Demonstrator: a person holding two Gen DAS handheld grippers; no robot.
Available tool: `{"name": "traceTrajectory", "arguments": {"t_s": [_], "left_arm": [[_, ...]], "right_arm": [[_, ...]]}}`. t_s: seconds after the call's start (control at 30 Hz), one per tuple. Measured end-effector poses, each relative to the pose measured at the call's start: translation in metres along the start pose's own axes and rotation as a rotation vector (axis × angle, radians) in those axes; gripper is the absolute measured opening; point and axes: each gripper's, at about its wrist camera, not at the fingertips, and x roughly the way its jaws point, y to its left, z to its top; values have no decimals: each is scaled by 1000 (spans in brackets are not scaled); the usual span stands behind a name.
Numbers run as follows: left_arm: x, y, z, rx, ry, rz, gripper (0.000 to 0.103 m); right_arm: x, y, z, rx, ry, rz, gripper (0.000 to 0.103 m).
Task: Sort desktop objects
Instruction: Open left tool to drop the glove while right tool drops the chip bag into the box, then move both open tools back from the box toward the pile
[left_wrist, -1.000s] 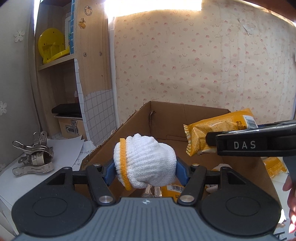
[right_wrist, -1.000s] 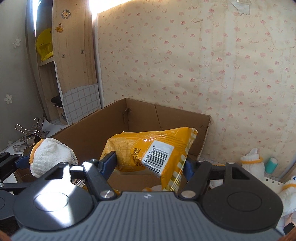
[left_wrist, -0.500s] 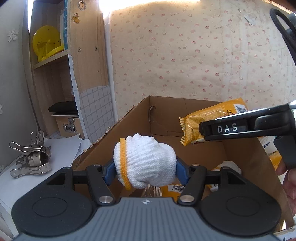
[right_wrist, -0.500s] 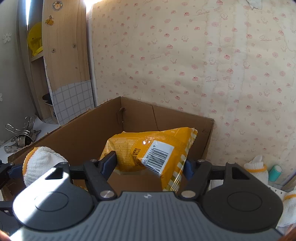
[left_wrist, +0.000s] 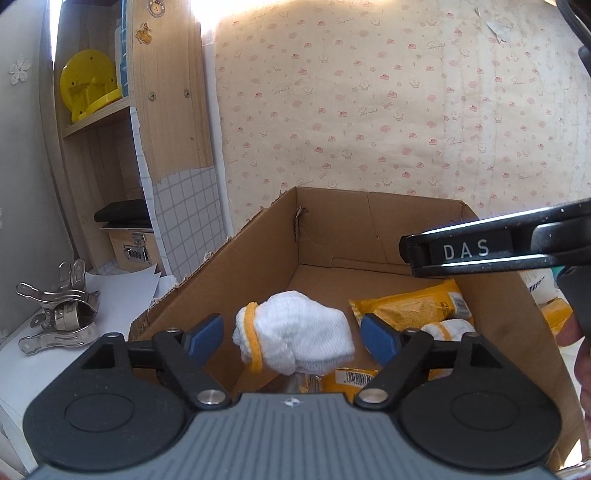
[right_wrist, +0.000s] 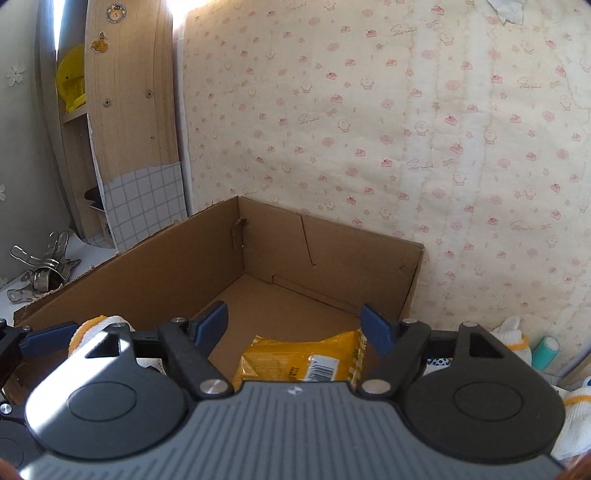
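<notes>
A brown cardboard box (left_wrist: 258, 243) stands against the wall; it also shows in the right wrist view (right_wrist: 332, 251). My left gripper (left_wrist: 293, 332) is open above the box, and a rolled white glove with a yellow cuff (left_wrist: 295, 339) sits between its spread fingers, touching neither. My right gripper (right_wrist: 295, 325) is open over the box, and a yellow snack packet (right_wrist: 303, 360) lies below it inside. In the left wrist view the packet (left_wrist: 410, 306) lies in the box beside another rolled glove (left_wrist: 447, 328). The right gripper's finger (left_wrist: 480, 251) crosses that view.
Metal clips (left_wrist: 59, 317) lie on white paper left of the box. A wooden shelf (left_wrist: 110, 110) with a yellow item stands at the left. More white gloves (right_wrist: 513, 332) and a teal roller (right_wrist: 546, 350) lie right of the box.
Both grippers opened. The yellow packet dropped from the right gripper into the box. The glove is loose between the left fingers and sits lower.
</notes>
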Motion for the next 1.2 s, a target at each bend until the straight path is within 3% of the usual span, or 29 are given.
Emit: {"name": "traceTrajectory", "arguments": {"t_s": [0.23,0.57,1.2], "left_arm": [[-3,-1,1,-9,1,6,96],[-13,-5,3,-8,-22,7,97],[-38,-45,5,13,-63,-72,97]], "right_arm": [[-12,-5,1,9,-16,-2,77],[-32,-16,-2,21,-42,-15,77],[-84,-63,-25,58,-71,-96,77]]}}
